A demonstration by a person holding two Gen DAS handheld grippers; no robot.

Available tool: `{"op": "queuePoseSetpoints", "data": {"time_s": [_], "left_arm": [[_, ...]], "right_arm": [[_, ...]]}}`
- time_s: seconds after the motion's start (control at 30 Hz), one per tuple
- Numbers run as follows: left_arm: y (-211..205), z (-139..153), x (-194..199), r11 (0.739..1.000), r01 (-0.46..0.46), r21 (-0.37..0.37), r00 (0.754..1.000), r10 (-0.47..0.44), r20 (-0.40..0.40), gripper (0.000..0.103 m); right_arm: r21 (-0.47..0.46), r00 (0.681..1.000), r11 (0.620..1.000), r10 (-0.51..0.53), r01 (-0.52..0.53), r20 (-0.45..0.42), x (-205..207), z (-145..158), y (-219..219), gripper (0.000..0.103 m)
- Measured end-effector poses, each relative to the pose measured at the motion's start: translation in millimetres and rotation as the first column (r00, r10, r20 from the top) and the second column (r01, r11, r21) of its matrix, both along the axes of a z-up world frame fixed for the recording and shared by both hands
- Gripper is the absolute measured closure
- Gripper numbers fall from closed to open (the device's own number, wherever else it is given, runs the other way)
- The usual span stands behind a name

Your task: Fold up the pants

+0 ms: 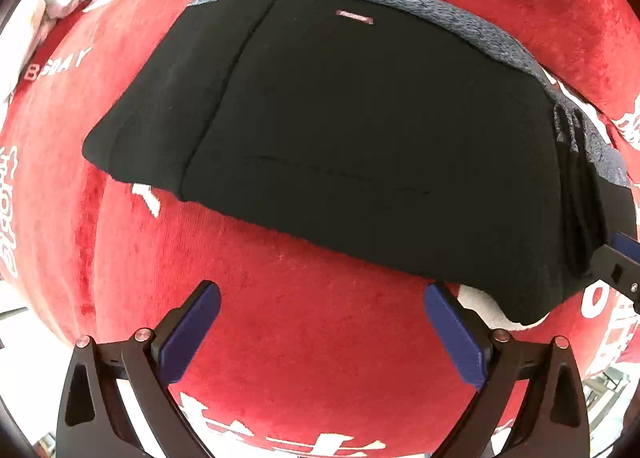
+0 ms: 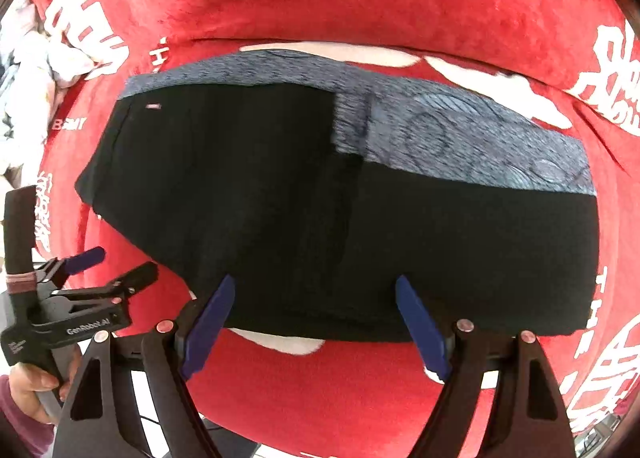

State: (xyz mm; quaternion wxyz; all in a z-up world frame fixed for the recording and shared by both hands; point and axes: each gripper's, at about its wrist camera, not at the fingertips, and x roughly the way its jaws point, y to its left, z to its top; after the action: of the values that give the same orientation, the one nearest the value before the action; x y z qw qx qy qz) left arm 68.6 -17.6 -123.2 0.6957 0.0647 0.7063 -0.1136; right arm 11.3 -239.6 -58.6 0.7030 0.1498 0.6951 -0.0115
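Note:
Black pants (image 1: 340, 130) lie folded flat on a red cloth; a blue-grey patterned layer (image 2: 460, 130) shows along their far edge. A small pink label (image 1: 354, 17) sits near the far left corner. My left gripper (image 1: 320, 294) hangs open over bare red cloth, just in front of the pants' near edge, with nothing between its blue pads (image 1: 192, 334). My right gripper (image 2: 316, 282) is open too, its fingertips over the near edge of the pants (image 2: 280, 198). The left gripper (image 2: 116, 264) also shows left of the pants, held by a hand (image 2: 28, 386).
The red cloth (image 1: 300, 318) with white lettering covers the whole surface. A heap of white fabric (image 2: 36, 54) lies at the far left. Part of the right gripper (image 1: 616, 262) shows at the pants' right end in the left wrist view.

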Motion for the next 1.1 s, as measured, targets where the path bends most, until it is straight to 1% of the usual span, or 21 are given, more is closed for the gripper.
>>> {"op": "queuePoseSetpoints", "data": {"time_s": [0.13, 0.23, 0.37, 0.47, 0.57, 0.77, 0.87, 0.9, 0.93, 1.0, 1.03, 1.1], "left_arm": [[13, -2, 5, 1.0, -0.018, -0.006, 1.0, 0.018, -0.001, 0.001], [23, -4, 9, 1.0, -0.029, -0.011, 1.0, 0.029, -0.003, 0.001], [37, -7, 19, 0.999, -0.045, -0.018, 0.999, 0.045, -0.001, 0.001], [46, -6, 27, 0.997, -0.063, -0.035, 0.998, 0.063, 0.01, 0.001], [58, -6, 35, 0.996, -0.08, -0.05, 0.997, 0.081, 0.019, 0.001], [73, -8, 46, 0.992, -0.102, -0.07, 0.994, 0.104, 0.017, 0.001], [86, -9, 51, 0.99, -0.106, -0.094, 0.994, 0.108, 0.014, 0.001], [89, -8, 52, 0.988, -0.111, -0.105, 0.993, 0.113, 0.018, 0.001], [81, -5, 48, 0.986, -0.119, -0.115, 0.992, 0.122, 0.02, 0.001], [96, -3, 54, 0.976, -0.154, -0.155, 0.987, 0.159, 0.024, 0.001], [107, -4, 58, 0.967, -0.185, -0.176, 0.981, 0.192, 0.022, 0.001], [130, -9, 67, 0.952, -0.236, -0.196, 0.97, 0.242, 0.008, 0.001]], "right_arm": [[-0.011, 1.0, 0.999, 0.03, -0.03, -0.007, 6, -5, 14, 0.016], [-0.018, 1.0, 1.0, 0.017, -0.017, -0.017, 7, -8, 16, 0.016], [-0.018, 1.0, 1.0, 0.004, -0.004, -0.002, 7, 0, 17, 0.016], [-0.004, 1.0, 1.0, 0.014, -0.014, 0.008, 8, 6, 19, 0.016], [0.015, 0.999, 0.999, 0.04, -0.04, -0.021, 10, -2, 25, 0.016], [0.031, 0.999, 0.999, 0.03, -0.029, -0.039, 13, -13, 22, 0.016], [0.049, 0.999, 0.999, 0.023, -0.021, -0.039, 15, -17, 21, 0.011], [0.051, 0.999, 0.998, 0.024, -0.022, -0.039, 15, -17, 22, 0.01], [0.051, 0.999, 0.998, 0.026, -0.024, -0.039, 16, -17, 23, 0.009], [0.049, 0.999, 0.998, 0.033, -0.032, -0.038, 17, -18, 25, 0.007], [0.048, 0.999, 0.998, 0.036, -0.034, -0.036, 16, -19, 26, 0.006], [0.047, 0.999, 0.998, 0.038, -0.036, -0.034, 17, -20, 27, 0.005]]}}
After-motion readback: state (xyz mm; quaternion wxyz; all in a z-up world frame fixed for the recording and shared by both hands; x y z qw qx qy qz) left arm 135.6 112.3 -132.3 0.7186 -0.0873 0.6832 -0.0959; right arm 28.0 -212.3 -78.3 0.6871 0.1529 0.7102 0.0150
